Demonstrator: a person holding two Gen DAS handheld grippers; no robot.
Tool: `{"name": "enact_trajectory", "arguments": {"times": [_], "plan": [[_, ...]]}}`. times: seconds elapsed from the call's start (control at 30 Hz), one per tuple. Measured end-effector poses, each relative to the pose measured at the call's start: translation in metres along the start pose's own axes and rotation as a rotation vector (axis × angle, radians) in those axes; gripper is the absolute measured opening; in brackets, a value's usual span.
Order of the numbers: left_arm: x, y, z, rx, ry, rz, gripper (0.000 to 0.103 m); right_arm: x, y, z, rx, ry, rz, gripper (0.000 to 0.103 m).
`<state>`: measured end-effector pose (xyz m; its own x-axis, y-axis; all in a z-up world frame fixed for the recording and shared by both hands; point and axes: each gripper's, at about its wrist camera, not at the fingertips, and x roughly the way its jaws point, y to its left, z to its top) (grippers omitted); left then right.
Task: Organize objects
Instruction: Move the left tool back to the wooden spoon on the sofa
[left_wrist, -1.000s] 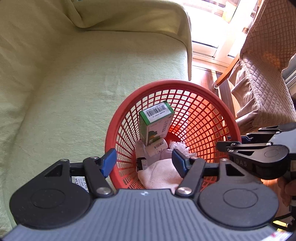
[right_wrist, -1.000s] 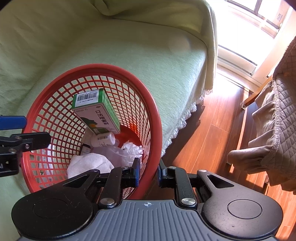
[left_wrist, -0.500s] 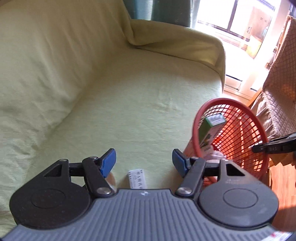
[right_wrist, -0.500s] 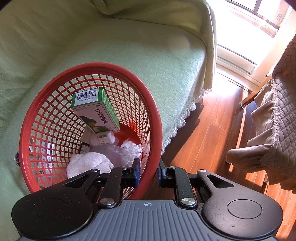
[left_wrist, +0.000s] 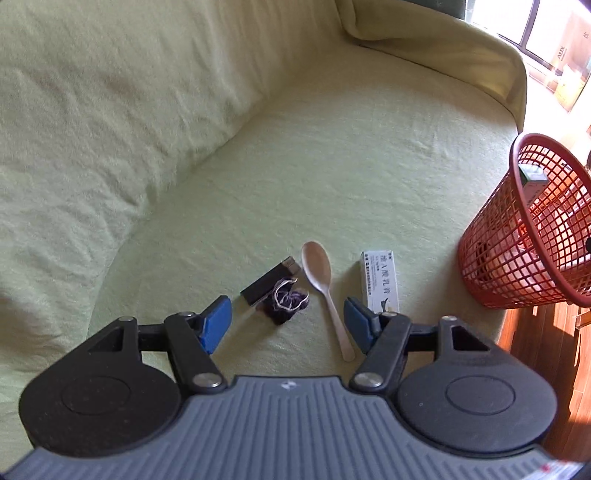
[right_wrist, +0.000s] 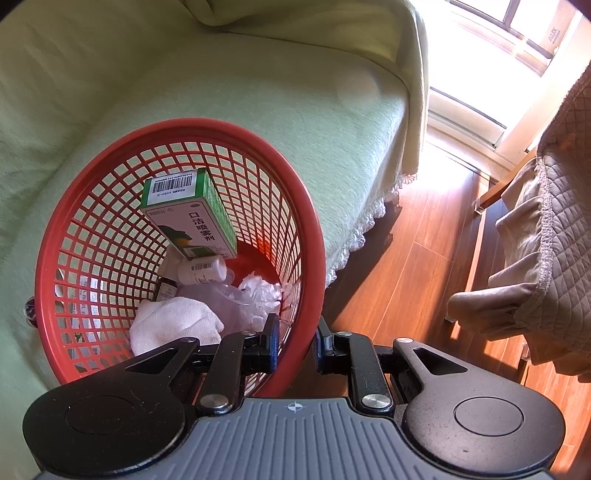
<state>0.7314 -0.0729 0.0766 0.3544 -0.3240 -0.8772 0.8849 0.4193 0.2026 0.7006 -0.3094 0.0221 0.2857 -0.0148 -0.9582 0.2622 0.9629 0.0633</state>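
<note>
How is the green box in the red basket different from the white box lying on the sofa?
The green box stands tilted against the red basket wall; the white box lies flat on the sofa. The green box looks chunkier with a barcode on top; the white box is slim and pale. Both are printed cardboard cartons.

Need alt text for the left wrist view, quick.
The open left claw hovers over a pale green sofa seat above a wooden spoon, a white carton and a small dark box with tangled cord. A red mesh basket stands right.
</note>
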Motion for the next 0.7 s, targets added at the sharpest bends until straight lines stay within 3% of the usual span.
{"name": "enact_trajectory", "arguments": {"times": [0.37, 0.7], "plan": [[0.011, 0.011, -0.027, -0.036, 0.031, -0.004, 0.062, -0.002, 0.004, -0.002, 0.010, -0.002, -0.016, 0.015], [0.048, -0.013, -0.030, -0.041, 0.048, -0.065, 0.050, -0.002, 0.006, -0.004, 0.014, -0.005, -0.025, 0.015]]}}
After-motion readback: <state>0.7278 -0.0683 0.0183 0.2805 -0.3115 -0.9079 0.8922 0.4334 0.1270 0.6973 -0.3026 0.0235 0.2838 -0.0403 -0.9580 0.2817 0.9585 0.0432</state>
